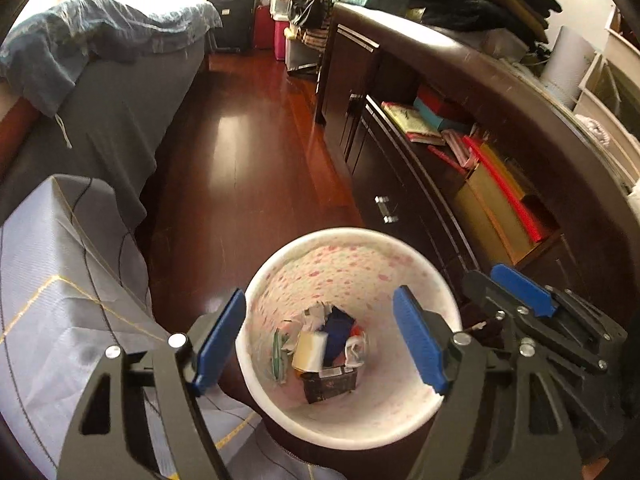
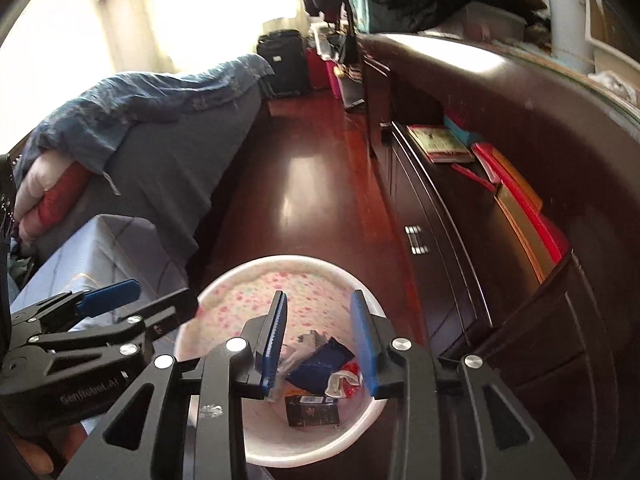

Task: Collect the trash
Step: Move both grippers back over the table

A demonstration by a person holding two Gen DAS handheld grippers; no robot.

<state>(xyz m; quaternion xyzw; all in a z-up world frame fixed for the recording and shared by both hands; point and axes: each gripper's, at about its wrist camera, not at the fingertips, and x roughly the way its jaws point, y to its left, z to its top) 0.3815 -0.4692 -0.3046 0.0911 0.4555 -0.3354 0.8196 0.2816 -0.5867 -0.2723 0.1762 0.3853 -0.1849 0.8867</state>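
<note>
A white bin (image 1: 348,236) with a pink-spotted liner stands on the wooden floor, directly below both grippers. In it lie a dark box (image 1: 330,386), a blue wrapper (image 1: 338,328), a yellow-and-white piece (image 1: 310,350) and other crumpled scraps. My left gripper (image 1: 320,340) hangs over the bin's mouth, open wide, with nothing between its blue pads. My right gripper (image 2: 320,344) is over the same bin (image 2: 280,264), its jaws partly apart and gripping nothing; the dark box (image 2: 312,410) shows beneath it. Each gripper appears in the other's view: the right gripper (image 1: 494,280) and the left gripper (image 2: 152,296).
A dark wooden cabinet (image 1: 400,184) with books and folders on an open shelf runs close along the bin's right. A bed (image 1: 112,112) with a blue blanket and a grey-blue covered box (image 1: 60,280) stand left. Between them lies red-brown floor (image 1: 248,152), with a black suitcase (image 1: 232,16) at the far end.
</note>
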